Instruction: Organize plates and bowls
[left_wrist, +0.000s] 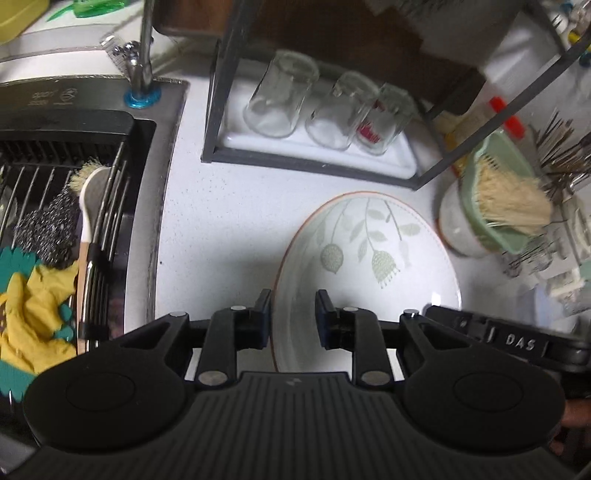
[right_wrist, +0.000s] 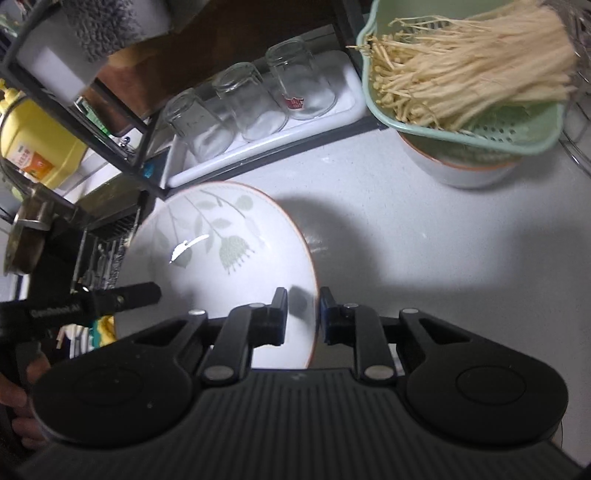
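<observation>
White ceramic plate with a pale green leaf pattern and thin orange rim (left_wrist: 369, 258) sits low-centre in both views, above the speckled counter (left_wrist: 229, 221). Left gripper (left_wrist: 293, 317) and right gripper (right_wrist: 303, 315) each pinch opposite edges, nearly closed. Stowing it remains; the white bowl (right_wrist: 458, 173) under a green colander, upper right, looks untouched.

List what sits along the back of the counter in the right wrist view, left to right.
Yellow bottle → three upturned glasses on a white tray → green colander of enoki mushrooms, resting on a white bowl.
</observation>
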